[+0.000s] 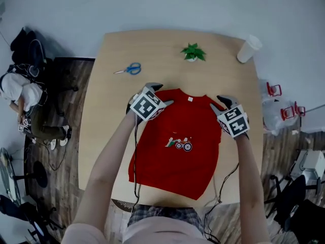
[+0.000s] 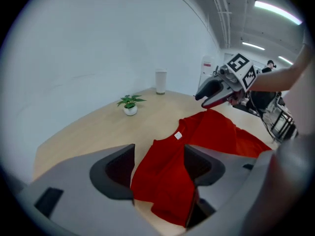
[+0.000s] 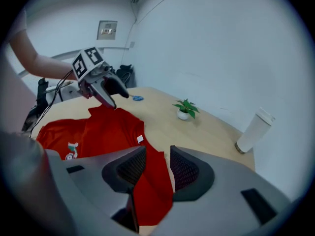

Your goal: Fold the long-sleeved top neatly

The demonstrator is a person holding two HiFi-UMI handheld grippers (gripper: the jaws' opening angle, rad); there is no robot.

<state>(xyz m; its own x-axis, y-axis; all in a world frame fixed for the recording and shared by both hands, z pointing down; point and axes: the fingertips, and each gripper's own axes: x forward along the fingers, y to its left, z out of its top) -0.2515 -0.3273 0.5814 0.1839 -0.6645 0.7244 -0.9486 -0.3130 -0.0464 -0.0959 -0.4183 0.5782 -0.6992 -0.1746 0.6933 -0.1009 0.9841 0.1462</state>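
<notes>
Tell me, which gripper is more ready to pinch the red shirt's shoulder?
Right, probably, but only just. The right gripper has its jaws narrowly apart astride one shoulder of the red top; the left gripper stands wider open over the other shoulder.

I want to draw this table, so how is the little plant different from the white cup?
The little plant is green and leafy in a low white pot; the white cup is plain, taller and has a lid. The plant sits near the middle of the table's far edge; the cup stands at its far right corner. Both stand upright on the table, beyond the red top.
</notes>
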